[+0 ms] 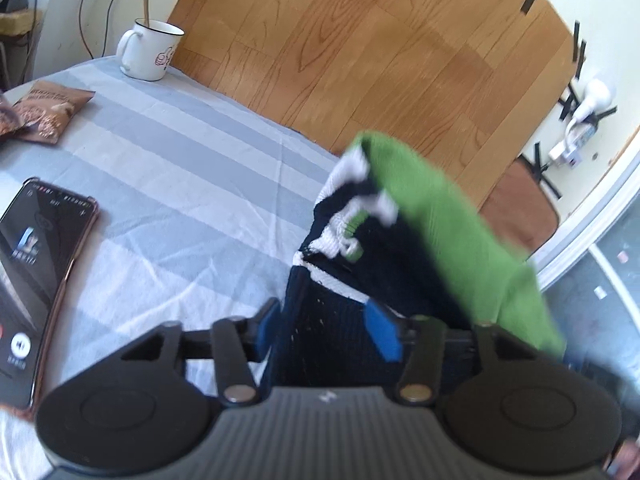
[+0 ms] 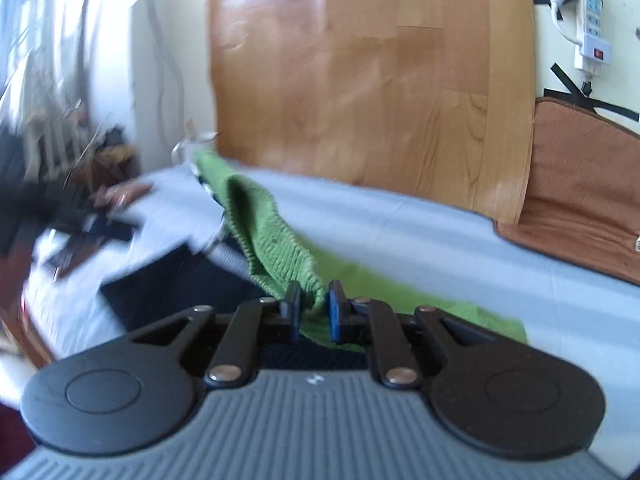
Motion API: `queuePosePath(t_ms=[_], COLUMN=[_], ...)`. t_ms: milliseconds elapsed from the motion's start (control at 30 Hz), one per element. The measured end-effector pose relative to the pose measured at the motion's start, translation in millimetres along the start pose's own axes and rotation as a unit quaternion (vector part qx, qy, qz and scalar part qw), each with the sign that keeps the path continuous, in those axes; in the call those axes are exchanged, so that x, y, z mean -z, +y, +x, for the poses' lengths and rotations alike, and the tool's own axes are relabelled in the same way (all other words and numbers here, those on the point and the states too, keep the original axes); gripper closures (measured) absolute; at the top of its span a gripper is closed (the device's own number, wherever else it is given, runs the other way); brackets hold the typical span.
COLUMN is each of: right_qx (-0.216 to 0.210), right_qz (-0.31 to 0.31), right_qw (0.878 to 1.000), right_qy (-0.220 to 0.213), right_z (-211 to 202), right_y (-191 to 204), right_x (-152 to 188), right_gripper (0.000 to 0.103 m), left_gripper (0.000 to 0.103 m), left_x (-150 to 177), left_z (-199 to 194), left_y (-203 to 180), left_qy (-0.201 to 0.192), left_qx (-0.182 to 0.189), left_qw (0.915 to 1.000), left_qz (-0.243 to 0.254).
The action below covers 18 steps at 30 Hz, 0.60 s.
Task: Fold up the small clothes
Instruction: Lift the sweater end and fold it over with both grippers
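Observation:
A small knitted garment (image 1: 432,232), green with navy and white parts, hangs lifted above the striped bedsheet (image 1: 180,168). In the left wrist view my left gripper (image 1: 328,328) has its jaws apart with the navy part of the garment between them; the blue pads (image 1: 384,332) stand wide and do not pinch it. In the right wrist view my right gripper (image 2: 314,308) is shut on the green knit edge of the garment (image 2: 272,240), which stretches away to the left. The view is blurred by motion.
A phone (image 1: 36,280) lies at the left on the sheet, snack packets (image 1: 48,108) and a white mug (image 1: 150,50) farther back. A wooden headboard (image 1: 360,52) stands behind. A brown cushion (image 2: 580,188) and a power strip (image 2: 592,36) are at the right.

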State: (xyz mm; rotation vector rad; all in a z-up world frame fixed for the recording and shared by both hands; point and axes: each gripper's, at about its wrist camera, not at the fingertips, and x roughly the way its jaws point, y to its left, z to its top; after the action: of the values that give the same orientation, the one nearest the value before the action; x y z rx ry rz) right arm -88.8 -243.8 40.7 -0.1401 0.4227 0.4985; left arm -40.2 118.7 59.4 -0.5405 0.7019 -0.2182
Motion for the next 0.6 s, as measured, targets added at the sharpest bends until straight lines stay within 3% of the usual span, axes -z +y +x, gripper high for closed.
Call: queuePosePath(t_ms=[67, 167, 267, 333, 467, 567, 600], right_qx=[0.003, 0.001, 0.004, -0.008, -0.002, 0.040, 0.058], right_qz=[-0.004, 0.044, 0.060, 0.062, 0.107, 0.197, 0.227], right_qw=[1.000, 0.999, 0.998, 0.998, 0.994, 0.979, 0.971], right_qy=[0.006, 0.027, 0.028, 0.023, -0.009, -0.039, -0.051], right_z=[-5, -3, -6, -16, -45, -57, -59], right_y=[9, 8, 9, 7, -16, -48, -57], right_x=[23, 52, 65, 62, 58, 62, 68], right_gripper=[0.086, 0.084, 0.077, 0.067, 0.064, 0.063, 0.058], left_gripper=[0.043, 0.026, 0.027, 0.027, 0.027, 0.028, 0.031], left_x=[4, 13, 23, 27, 20, 9, 7], left_z=[-9, -15, -7, 0, 12, 22, 26], left_y=[2, 5, 9, 13, 17, 18, 18], left_qy=[-0.004, -0.003, 0.022, 0.034, 0.034, 0.034, 0.036], left_qx=[0.010, 0.014, 0.004, -0.003, -0.016, -0.024, -0.024], left_qw=[0.9999, 0.9999, 0.9997, 0.9994, 0.9993, 0.9991, 0.9991], left_qz=[-0.002, 0.006, 0.005, 0.000, 0.000, -0.001, 0.000])
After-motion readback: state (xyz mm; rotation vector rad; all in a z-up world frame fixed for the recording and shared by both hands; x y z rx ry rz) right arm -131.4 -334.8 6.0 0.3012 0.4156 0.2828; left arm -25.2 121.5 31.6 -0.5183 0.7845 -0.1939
